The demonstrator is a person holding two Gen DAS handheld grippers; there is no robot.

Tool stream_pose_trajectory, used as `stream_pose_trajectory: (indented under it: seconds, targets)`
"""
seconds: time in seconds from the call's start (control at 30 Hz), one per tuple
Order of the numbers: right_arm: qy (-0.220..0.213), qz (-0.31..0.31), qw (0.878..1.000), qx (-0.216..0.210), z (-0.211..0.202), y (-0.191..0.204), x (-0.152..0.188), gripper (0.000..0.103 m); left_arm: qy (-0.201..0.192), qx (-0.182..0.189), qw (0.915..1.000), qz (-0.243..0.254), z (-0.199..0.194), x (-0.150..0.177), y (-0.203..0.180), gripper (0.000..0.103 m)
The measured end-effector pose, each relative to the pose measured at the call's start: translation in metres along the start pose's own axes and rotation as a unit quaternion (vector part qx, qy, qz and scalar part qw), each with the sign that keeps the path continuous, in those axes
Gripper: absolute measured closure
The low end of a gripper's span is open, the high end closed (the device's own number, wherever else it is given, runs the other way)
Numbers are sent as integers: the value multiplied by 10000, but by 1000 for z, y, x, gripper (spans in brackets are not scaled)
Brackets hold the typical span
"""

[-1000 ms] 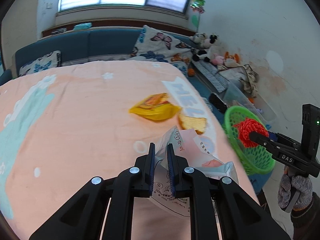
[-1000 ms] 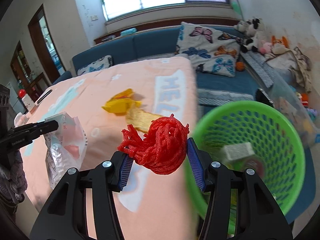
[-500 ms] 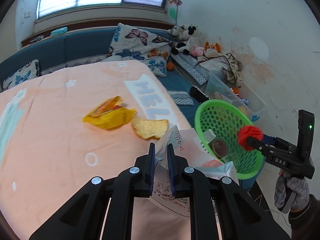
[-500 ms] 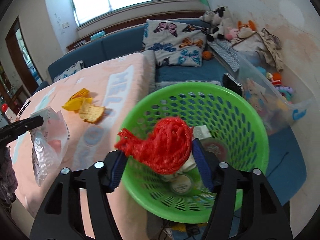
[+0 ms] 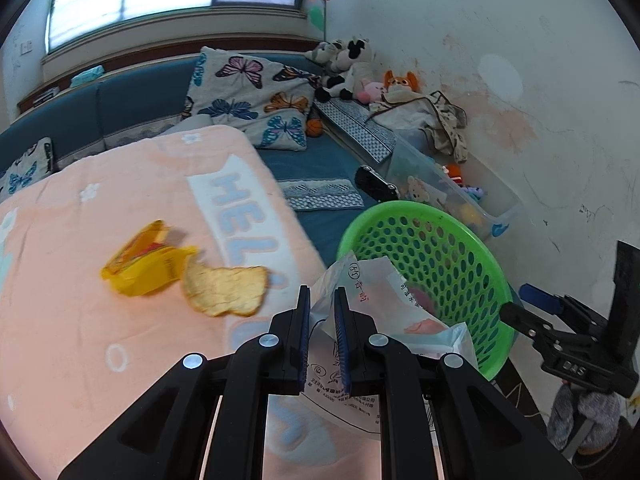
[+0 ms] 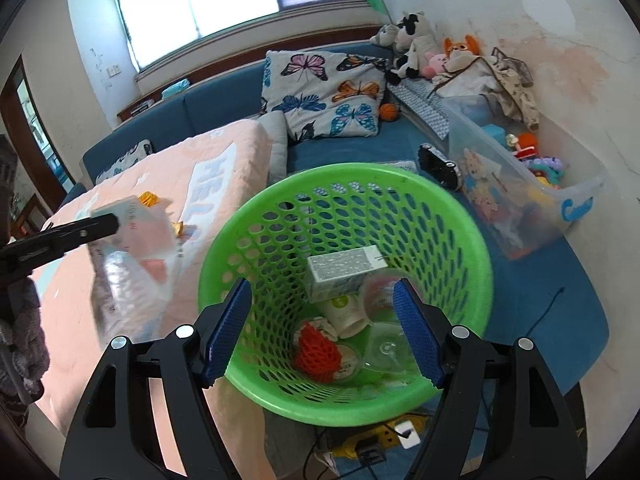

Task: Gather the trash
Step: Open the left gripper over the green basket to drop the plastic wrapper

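1. My right gripper (image 6: 324, 326) hangs over the round green perforated plastic basket (image 6: 448, 216). Its jaws have just been opening and now stand spread, with nothing between the blue pads.
2. The red mesh netting ball (image 6: 314, 354) lies at the bottom of the basket, on the near left side, clear of my pads.
3. Also in the basket: a white rectangular carton (image 6: 344, 270), a white paper cup (image 6: 346, 312) on its side, and clear plastic lids (image 6: 386, 350).
4. My left gripper (image 5: 322, 312) is pressed together, pinching the top edge of a white crinkled plastic bag with red print (image 5: 400, 304). The bag hangs just left of the basket rim and overlaps it in the left wrist view.
5. On the peach blanket with pale blue lettering (image 5: 72, 280), left of the bag: a yellow crumpled snack wrapper (image 5: 140, 268) and, touching its right end, a tan flat wafer-like piece (image 5: 224, 290).
6. Far side: a blue sofa (image 6: 400, 140) with a butterfly-print cushion (image 6: 328, 94).
7. Right of the basket: a clear plastic toy bin (image 6: 520, 196).
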State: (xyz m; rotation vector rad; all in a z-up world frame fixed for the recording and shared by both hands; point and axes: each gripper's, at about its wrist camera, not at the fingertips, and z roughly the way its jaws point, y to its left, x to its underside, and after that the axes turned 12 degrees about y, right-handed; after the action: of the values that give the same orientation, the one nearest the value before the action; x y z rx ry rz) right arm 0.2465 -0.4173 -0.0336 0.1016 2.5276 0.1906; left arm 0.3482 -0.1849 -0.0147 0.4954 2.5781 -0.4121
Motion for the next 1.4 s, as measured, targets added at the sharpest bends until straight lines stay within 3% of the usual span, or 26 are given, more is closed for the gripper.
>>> stream_pose_trajectory:
  seconds: [0.3,0.43,0.6,1.0,1.4]
  targets:
    - [-66,218,9997,117,-16,-24,7,30,201,102,9997,132,31,-17,-33,89]
    - [-76,233,9996,114,-18,-26,8,30,194,157,9995,178,36,-18,-43,69]
    - [-107,194,9997,69,-20,-23,8,30,151,121,9995,258,33,-12,-42,64]
    - [-46,-153,9997,-189,-13,14,4,29,-23,-228,9997,-29,-2,12,19,64]
    - [172,-774,9953,-553,21,89,-9,27,-70,-743,9952,-632,-32,42,105,64]
